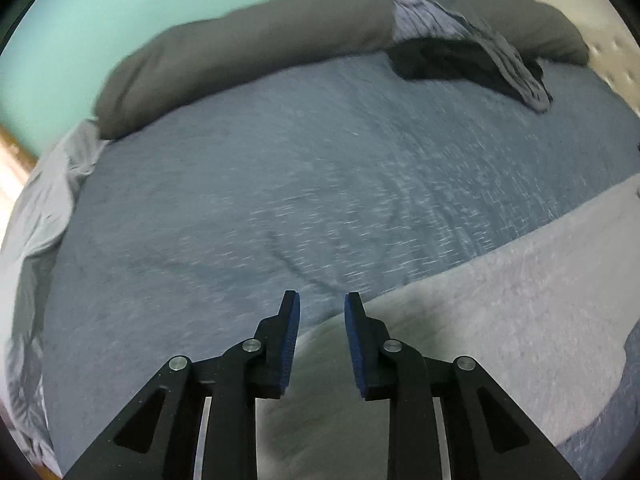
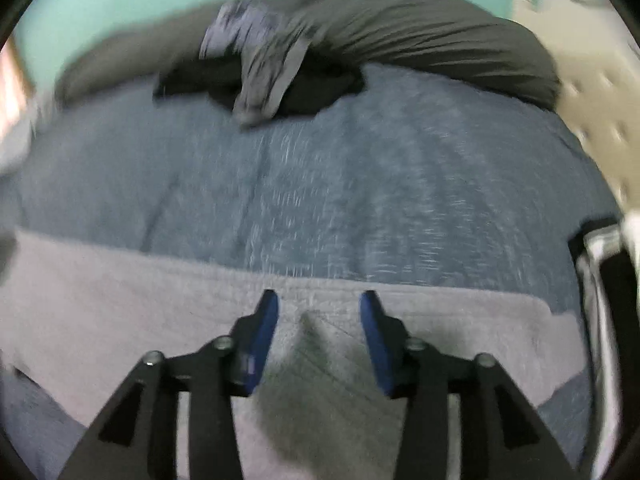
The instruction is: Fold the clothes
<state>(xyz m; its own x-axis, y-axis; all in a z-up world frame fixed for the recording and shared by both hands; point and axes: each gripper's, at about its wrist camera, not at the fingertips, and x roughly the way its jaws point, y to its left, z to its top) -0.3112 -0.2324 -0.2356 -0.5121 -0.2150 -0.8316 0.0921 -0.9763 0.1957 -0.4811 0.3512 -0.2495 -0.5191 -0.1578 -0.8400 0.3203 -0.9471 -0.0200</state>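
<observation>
Both tools agape above towel

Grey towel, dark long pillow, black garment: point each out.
grey towel (image 2: 120, 304): right wrist view, flat left part.
dark long pillow (image 1: 240, 52): left wrist view, middle of its length.
black garment (image 1: 440, 60): left wrist view, its centre.

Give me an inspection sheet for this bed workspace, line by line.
Surface: blue heathered bedspread, lightly wrinkled.
Job's things: pale grey fleecy cloth spread flat at the near edge; black garment with a grey-blue striped garment draped over it, far side.
Clutter: long dark grey bolster pillow; light grey sheet bunched at the bed's edge.
Grippers: left claw open, right claw open, both over the pale cloth.
Cables: nothing seen.
Surroundings: mint green wall.
</observation>
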